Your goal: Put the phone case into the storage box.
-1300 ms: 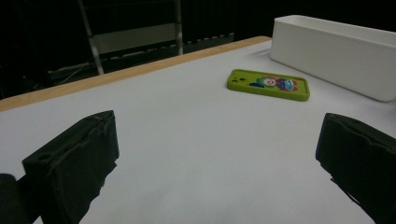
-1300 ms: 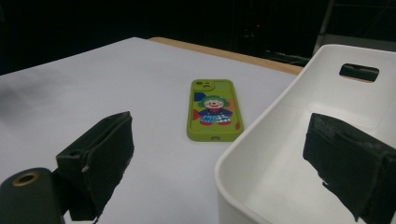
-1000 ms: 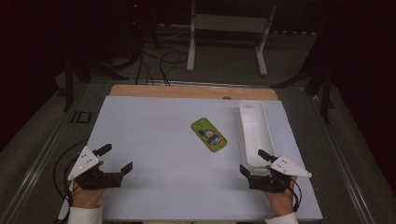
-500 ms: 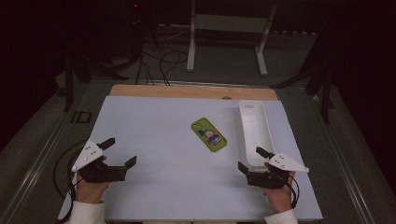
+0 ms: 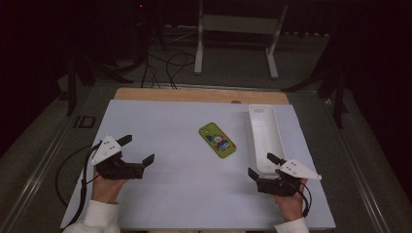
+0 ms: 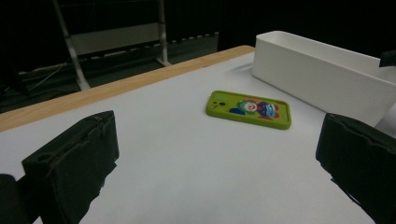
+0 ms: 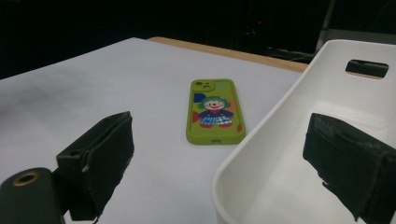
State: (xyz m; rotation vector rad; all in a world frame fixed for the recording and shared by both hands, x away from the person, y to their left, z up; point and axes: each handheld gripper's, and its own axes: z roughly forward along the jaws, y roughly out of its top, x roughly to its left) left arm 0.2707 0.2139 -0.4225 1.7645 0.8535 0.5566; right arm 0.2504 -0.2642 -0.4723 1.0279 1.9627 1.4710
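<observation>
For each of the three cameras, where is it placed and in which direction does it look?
High view: above the person's side, looking forward and down at the table; both hands, left gripper, right gripper.
Left gripper view: on the left gripper, facing the green phone case; open jaws.
Right gripper view: facing the white bin; open jaws.
All share case and bin.

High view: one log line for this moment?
left gripper: open, empty | right gripper: open, at bin near end | phone: flat on mat, untouched, left of bin
</observation>
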